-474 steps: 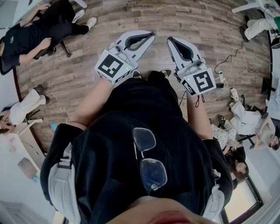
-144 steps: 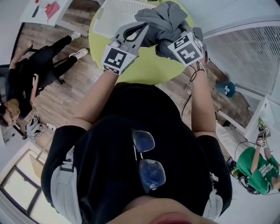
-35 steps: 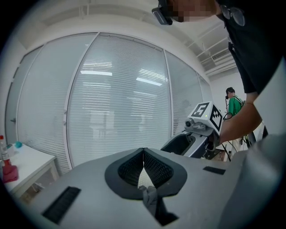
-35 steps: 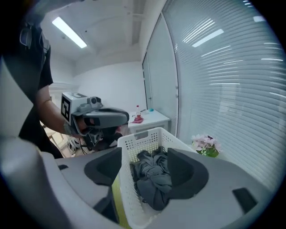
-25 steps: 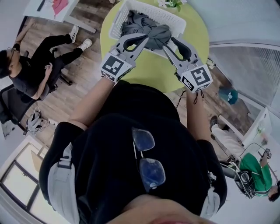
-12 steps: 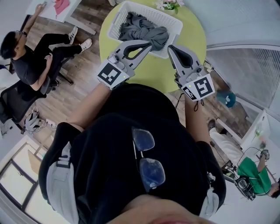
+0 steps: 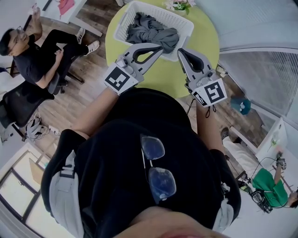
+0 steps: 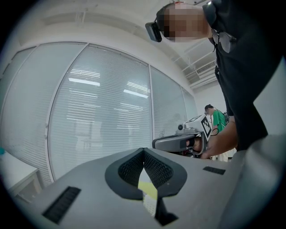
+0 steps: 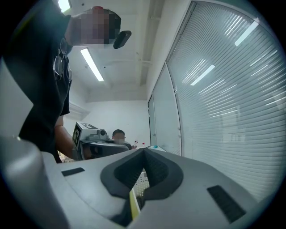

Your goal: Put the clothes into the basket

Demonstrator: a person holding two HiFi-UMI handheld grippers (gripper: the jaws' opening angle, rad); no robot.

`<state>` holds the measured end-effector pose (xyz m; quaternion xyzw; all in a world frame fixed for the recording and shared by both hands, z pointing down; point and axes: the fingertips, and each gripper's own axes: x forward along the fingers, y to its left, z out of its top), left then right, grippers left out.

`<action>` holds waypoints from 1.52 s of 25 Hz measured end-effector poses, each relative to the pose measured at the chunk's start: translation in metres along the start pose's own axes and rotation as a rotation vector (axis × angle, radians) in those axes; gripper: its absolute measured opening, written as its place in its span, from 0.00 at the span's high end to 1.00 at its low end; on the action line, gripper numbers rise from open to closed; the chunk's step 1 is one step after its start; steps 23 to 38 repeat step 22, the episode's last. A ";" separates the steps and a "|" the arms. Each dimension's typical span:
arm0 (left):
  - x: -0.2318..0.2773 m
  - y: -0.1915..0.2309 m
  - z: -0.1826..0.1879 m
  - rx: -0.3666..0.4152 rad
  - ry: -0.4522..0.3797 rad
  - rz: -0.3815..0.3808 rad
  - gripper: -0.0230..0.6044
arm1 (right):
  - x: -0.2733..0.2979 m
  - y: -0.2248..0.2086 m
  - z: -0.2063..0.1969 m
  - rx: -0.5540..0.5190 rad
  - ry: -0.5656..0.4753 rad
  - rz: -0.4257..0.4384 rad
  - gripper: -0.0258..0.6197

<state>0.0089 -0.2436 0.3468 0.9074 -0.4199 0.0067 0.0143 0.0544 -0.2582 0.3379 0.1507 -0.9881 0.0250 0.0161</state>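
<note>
A bundle of grey clothes [image 7: 151, 29] lies inside the white slatted basket [image 7: 185, 24] on the round yellow-green table [image 7: 205, 42]. Both grippers hang over the table's near edge, short of the basket and pointing at it. My left gripper [image 7: 161, 46] is shut, its tip just before the basket's near wall, with nothing between its pads. My right gripper [image 7: 180, 50] is shut and empty too. In the left gripper view my left gripper [image 8: 144, 150] shows its jaws meeting, with the right gripper [image 8: 178, 142] beyond. The right gripper view shows my right gripper [image 9: 144, 150] shut, beside the left gripper [image 9: 96, 145].
A small potted plant [image 7: 179, 5] stands at the table's far edge behind the basket. A person in black [image 7: 39, 51] sits on a chair to the left. A white desk [image 7: 58, 9] is at top left. Window blinds [image 7: 260, 51] run along the right.
Both grippers have drawn back from the clothes toward me and off the basket. The grey clothes stay in the basket.
</note>
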 end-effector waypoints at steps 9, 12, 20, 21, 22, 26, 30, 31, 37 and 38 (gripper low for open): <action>0.000 -0.001 -0.002 0.002 0.010 0.001 0.95 | 0.001 0.005 -0.004 -0.001 0.009 0.016 0.92; -0.001 -0.001 -0.002 0.001 0.011 0.001 0.95 | 0.001 0.006 -0.004 -0.001 0.012 0.019 0.92; -0.003 -0.001 -0.001 0.014 0.008 0.001 0.95 | 0.003 0.009 -0.002 -0.011 0.013 0.016 0.92; -0.004 -0.001 -0.001 0.014 0.008 0.001 0.95 | 0.004 0.009 -0.002 -0.011 0.013 0.015 0.92; -0.004 -0.001 0.000 0.014 0.007 0.001 0.95 | 0.004 0.009 -0.002 -0.012 0.013 0.015 0.92; -0.004 -0.001 0.000 0.014 0.007 0.001 0.95 | 0.004 0.009 -0.002 -0.012 0.013 0.015 0.92; -0.004 -0.001 0.000 0.014 0.007 0.001 0.95 | 0.004 0.009 -0.002 -0.012 0.013 0.015 0.92; -0.004 -0.001 0.000 0.014 0.007 0.001 0.95 | 0.004 0.009 -0.002 -0.012 0.013 0.015 0.92; -0.004 -0.001 0.000 0.014 0.007 0.001 0.95 | 0.004 0.009 -0.002 -0.012 0.013 0.015 0.92; -0.004 -0.001 0.000 0.014 0.007 0.001 0.95 | 0.004 0.009 -0.002 -0.012 0.013 0.015 0.92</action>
